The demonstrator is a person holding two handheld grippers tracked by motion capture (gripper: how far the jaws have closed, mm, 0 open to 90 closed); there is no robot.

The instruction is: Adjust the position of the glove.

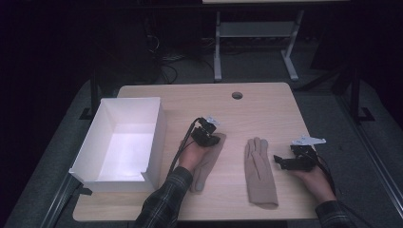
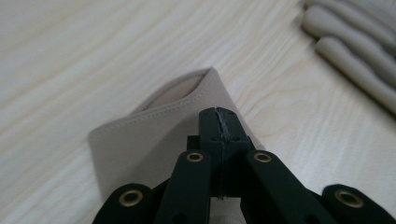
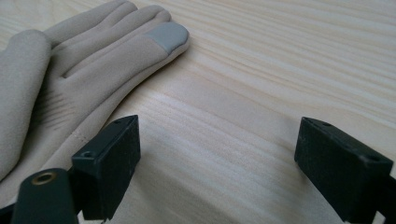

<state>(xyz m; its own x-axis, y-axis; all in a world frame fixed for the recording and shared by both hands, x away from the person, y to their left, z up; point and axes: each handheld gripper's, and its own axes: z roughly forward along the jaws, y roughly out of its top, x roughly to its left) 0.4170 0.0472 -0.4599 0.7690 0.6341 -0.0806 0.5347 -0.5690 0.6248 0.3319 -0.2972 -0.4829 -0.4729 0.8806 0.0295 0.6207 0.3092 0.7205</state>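
The left hand-held gripper (image 1: 212,138) sits over the cuff end of a beige glove (image 1: 207,161) on the table (image 1: 266,102), and from its own camera the two black jaws are pressed tight together, with the cuff (image 2: 154,126) lying directly under and ahead of the tips; whether a fold of fabric is actually nipped between them I cannot tell, since the jaws hide that spot. The cuff's open mouth faces away from this hand-held gripper, and the rest of that glove runs back beneath the person's left hand (image 1: 189,156) towards the plaid sleeve (image 1: 164,204). Off to this gripper's right lies a second beige glove (image 1: 260,171), flat on the wood with its fingers pointing away from the person, apart from the first glove. The right hand-held gripper (image 1: 279,160) rests just beside that second glove, on its outer side, with its jaws spread wide and nothing between them but bare table; in its own view the glove (image 3: 70,84) lies to the left of the left jaw, close to it, one fingertip carrying a grey patch (image 3: 167,36). Well out to the left of the left hand-held gripper stands a white open box (image 1: 154,137) at the table's edge.
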